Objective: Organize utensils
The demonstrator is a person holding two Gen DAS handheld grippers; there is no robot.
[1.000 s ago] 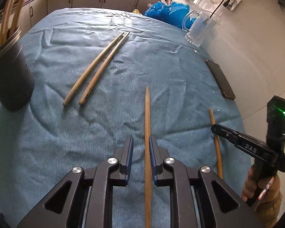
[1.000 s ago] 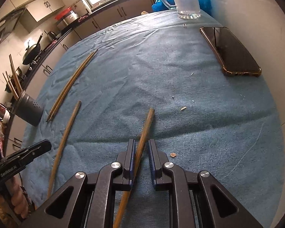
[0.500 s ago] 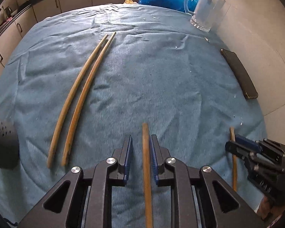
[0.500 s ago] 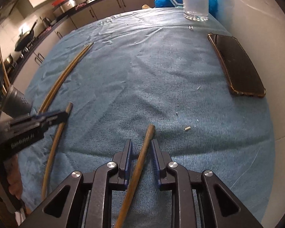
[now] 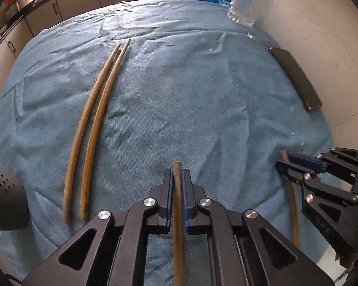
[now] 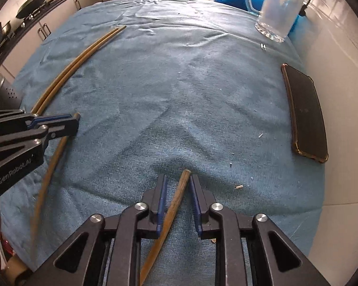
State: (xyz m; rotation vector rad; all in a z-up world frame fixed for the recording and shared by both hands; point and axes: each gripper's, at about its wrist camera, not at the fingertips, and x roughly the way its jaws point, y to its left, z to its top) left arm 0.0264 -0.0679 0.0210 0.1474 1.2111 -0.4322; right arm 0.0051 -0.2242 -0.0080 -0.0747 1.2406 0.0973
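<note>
Chopstick (image 5: 177, 190) lies pinched between closing left gripper (image 5: 176, 186) pads.

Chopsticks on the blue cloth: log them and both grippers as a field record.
left gripper: closing, pads pressing on first chopstick
right gripper: closing around second chopstick, pads not yet pressing
loose pair: side by side on blue cloth
holder: black, perforated, left edge
other: glass mug, phone

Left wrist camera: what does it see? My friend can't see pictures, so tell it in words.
The left gripper is closing its jaws around one wooden chopstick on a blue towel. Two more chopsticks lie side by side to the left, and the right gripper reaches another chopstick.
</note>
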